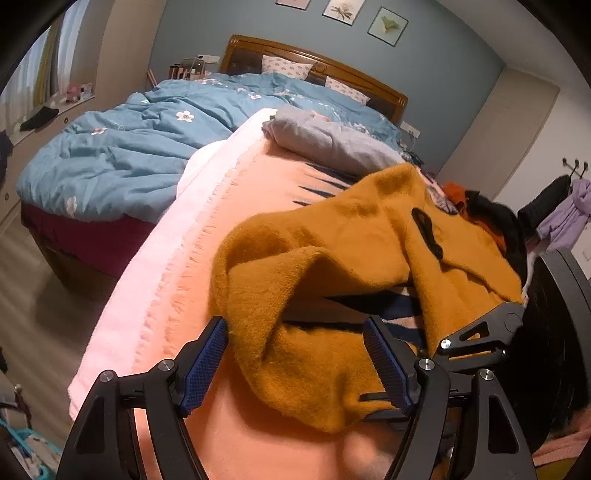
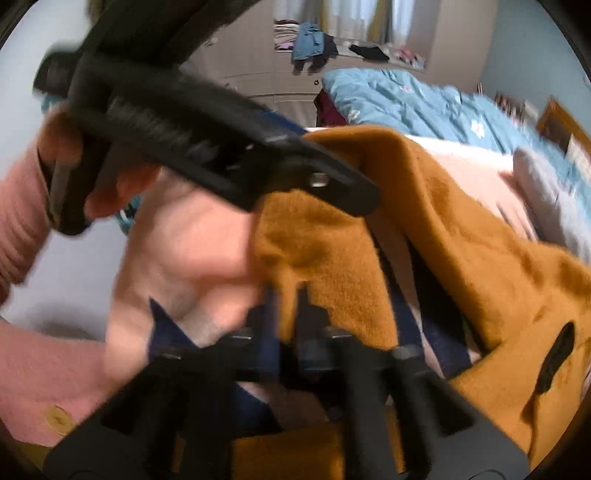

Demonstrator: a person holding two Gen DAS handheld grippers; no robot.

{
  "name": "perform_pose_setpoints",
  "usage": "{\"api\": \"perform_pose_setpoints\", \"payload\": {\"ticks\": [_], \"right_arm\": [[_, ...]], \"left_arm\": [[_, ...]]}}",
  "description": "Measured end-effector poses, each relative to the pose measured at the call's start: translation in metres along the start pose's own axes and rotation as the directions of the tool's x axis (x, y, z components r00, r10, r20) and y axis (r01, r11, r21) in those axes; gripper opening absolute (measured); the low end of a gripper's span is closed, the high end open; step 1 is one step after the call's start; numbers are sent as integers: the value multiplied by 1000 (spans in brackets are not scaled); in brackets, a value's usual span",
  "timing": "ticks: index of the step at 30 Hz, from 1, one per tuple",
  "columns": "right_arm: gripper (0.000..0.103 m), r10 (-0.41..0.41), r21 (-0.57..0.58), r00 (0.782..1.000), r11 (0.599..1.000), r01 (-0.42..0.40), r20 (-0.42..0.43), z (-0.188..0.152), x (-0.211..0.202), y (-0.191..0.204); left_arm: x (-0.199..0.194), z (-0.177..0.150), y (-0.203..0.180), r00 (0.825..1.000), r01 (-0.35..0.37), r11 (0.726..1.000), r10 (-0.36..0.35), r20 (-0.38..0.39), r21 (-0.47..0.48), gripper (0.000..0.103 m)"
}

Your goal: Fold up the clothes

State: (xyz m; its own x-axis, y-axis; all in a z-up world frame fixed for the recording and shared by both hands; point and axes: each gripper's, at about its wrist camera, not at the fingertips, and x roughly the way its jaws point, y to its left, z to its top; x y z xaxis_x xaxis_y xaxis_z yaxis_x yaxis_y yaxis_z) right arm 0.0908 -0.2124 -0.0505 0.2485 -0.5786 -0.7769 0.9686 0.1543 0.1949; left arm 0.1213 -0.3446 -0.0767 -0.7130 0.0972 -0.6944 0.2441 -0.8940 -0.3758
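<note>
No readable text, labels, brands or numbers in either view. Three framed pictures (image 1: 347, 11) on wall at 12 o'clock of left wrist view: plant or flower drawings only, no lettering legible. Bottles on nightstand (image 1: 188, 68) at 11 o'clock: too small to read. Right wrist view blurred; yellow button (image 2: 57, 419) on pink sleeve at 8 o'clock: marking illegible.

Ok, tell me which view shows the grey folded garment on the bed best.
Left wrist view: the grey folded garment lies sharp and nearly whole on the pink blanket. The right wrist view catches only a blurred grey patch at its edge.
</note>
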Motion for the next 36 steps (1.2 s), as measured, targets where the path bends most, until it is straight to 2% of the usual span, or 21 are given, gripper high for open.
{"api": "perform_pose_setpoints", "payload": {"ticks": [4, 6, 8, 12, 14, 17, 18, 19, 22, 23, 25, 26, 27, 30, 32, 34, 36], "right_arm": [[7, 104, 122, 994, 987, -109, 46, 9, -10, -18], [7, 140, 204, 982, 965, -164, 128, 2, -29, -32], [7, 164, 284, 961, 932, -224, 222, -6, -50, -48], [7, 180, 414, 895, 837, -358, 408, -23, -93, -79], [7, 172, 463, 851, 776, -428, 497, -32, -115, -94], [7, 141, 514, 772, 671, -534, 620, -45, -147, -118], [7, 108, 544, 773, 650, -531, 625, -56, -154, -125], [7, 68, 583, 787, 634, -509, 613, -72, -159, -133], [10, -74, 714, 865, 602, -358, 496, -112, -164, -149], [14, -104, 749, 890, 588, -305, 444, -122, -161, -152], [35, -156, 803, 929, 563, -196, 337, -139, -156, -157], [54, -178, 815, 939, 561, -148, 293, -144, -155, -157], [69, -206, 813, 945, 574, -95, 256, -148, -156, -155], [71, -283, 742, 936, 669, 36, 210, -145, -170, -140], [71, -321, 648, 925, 752, 120, 201, -137, -177, -122], [71, -339, 499, 923, 841, 211, 182, -122, -173, -94], [71, -354, 321, 923, 900, 294, 148, -105, -158, -62]], "left_arm": [[-25, 5, 10, 997, 27, 999, -24, 67, -40, 78], [-36, 7, 14, 994, 48, 997, -41, 100, -61, 78], [-48, 8, 17, 989, 71, 995, -60, 133, -75, 78], [-54, 9, 7, 987, 61, 998, -55, 150, -35, 79], [-47, 10, -5, 988, 79, 997, -78, 132, 0, 79], [-32, 10, -24, 990, 95, 994, -100, 98, 53, 79], [-26, 10, -30, 990, 102, 992, -107, 86, 70, 79], [-19, 11, -37, 990, 112, 990, -118, 71, 88, 79], [3, 14, -56, 990, 138, 982, -142, 24, 130, 80], [10, 15, -62, 989, 145, 979, -148, 9, 143, 80], [24, 17, -73, 987, 159, 974, -157, -21, 162, 80], [31, 18, -78, 986, 164, 972, -161, -34, 168, 80], [36, 18, -82, 985, 170, 970, -164, -45, 171, 80], [46, 19, -90, 983, 181, 968, -172, -68, 174, 80], [50, 20, -94, 981, 187, 967, -176, -76, 175, 80], [52, 20, -99, 980, 196, 965, -184, -80, 176, 80], [53, 21, -103, 979, 200, 963, -188, -81, 179, 80]]}}
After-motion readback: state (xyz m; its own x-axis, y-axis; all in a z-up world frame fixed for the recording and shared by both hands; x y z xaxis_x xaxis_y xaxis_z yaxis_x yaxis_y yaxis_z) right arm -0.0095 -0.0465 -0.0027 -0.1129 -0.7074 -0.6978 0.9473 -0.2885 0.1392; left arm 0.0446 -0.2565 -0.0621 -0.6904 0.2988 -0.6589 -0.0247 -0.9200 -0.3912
